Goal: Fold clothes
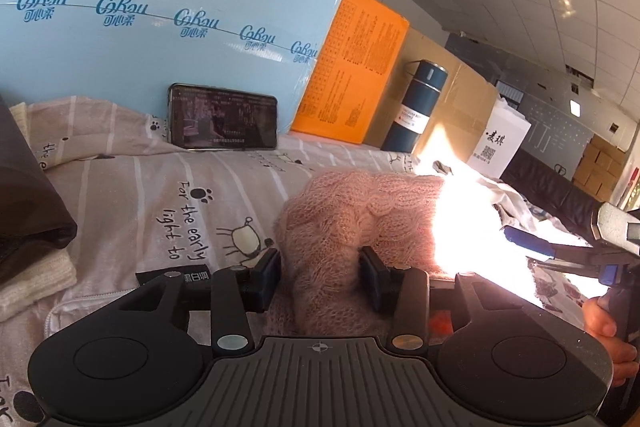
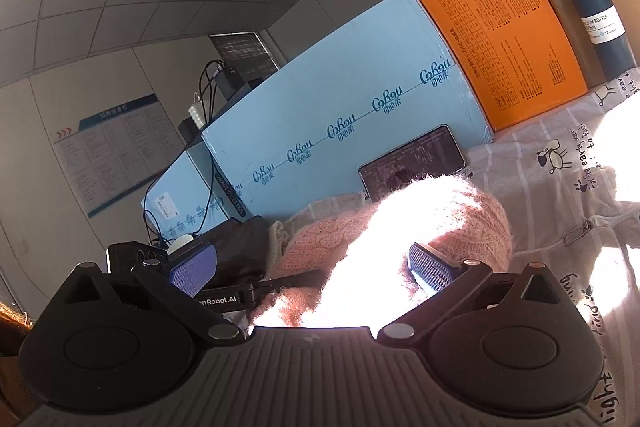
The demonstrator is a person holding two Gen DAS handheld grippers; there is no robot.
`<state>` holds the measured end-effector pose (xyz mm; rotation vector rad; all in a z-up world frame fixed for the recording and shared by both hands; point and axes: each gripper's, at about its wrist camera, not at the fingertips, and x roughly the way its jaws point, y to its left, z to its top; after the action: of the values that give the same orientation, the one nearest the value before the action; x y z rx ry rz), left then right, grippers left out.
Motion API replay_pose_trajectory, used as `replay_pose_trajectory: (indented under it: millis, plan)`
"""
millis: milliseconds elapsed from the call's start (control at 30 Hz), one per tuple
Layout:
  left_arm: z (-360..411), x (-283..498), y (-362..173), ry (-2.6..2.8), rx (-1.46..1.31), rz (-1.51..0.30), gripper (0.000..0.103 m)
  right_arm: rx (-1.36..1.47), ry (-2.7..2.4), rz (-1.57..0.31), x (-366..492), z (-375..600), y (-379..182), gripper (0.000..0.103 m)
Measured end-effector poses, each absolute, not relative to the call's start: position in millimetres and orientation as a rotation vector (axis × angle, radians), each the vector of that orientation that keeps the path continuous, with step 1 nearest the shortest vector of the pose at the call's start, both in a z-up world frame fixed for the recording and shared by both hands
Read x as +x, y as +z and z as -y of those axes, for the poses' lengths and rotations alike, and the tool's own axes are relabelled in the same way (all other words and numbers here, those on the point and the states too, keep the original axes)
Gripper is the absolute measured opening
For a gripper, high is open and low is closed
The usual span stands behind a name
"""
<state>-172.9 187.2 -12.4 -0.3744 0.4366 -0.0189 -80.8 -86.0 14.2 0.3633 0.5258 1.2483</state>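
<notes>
Between left tongs [image 1: 320, 277], pink sweater [image 1: 360, 211].

pink knit sweater [image 1: 352, 211], bunched, on bedsheet [image 1: 160, 195]

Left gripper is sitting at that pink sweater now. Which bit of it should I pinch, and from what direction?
Pinch the raised knit fold nearest you on the pink sweater, coming in low along the bedsheet from the near edge. The left gripper already has open fingers either side of that ridge, so closing there should catch it. The sweater's right half is washed out by sun glare, so its edges there cannot be judged.
</notes>
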Motion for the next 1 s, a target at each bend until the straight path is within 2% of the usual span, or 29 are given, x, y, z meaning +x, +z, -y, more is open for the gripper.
replay_pose_trajectory:
  millis: [33, 67, 267, 533, 667, 867, 967, 1000]
  plan:
    - [-187.9, -172.5, -12.8, -0.010, -0.378, -0.442, 0.065, 0.330, 1.217, -0.559, -79.0, 80.1, 11.2, 0.103]
    - [-188.2, -171.9, -13.1, -0.006, -0.379, -0.446, 0.071, 0.297, 1.186, -0.592, -77.1, 74.2, 8.2, 0.103]
    - [-188.9, -167.4, -15.9, 0.005, -0.384, -0.483, 0.089, 0.292, 1.031, -0.572, -73.4, 77.0, 4.6, 0.103]
    - [-192.5, -164.1, -19.5, -0.038, -0.418, -0.498, 0.092, 0.312, 0.830, -0.510, -69.7, 86.8, 2.1, 0.103]
    - [-194.0, -163.6, -20.1, -0.067, -0.456, -0.508, 0.092, 0.269, 0.802, -0.661, -54.4, 78.8, -10.8, 0.103]
    - [-187.4, -175.7, -20.6, -0.046, -0.707, -0.543, 0.092, 0.257, 0.877, -0.734, -54.4, 70.3, -17.5, 0.103]
    - [-172.1, -178.7, -21.0, -0.011, -0.670, -0.526, 0.092, 0.281, 0.904, -0.754, -55.2, 68.7, -17.4, 0.097]
    - [-166.6, -179.1, -20.8, 0.003, -0.649, -0.518, 0.091, 0.289, 0.916, -0.757, -57.1, 69.0, -16.4, 0.089]
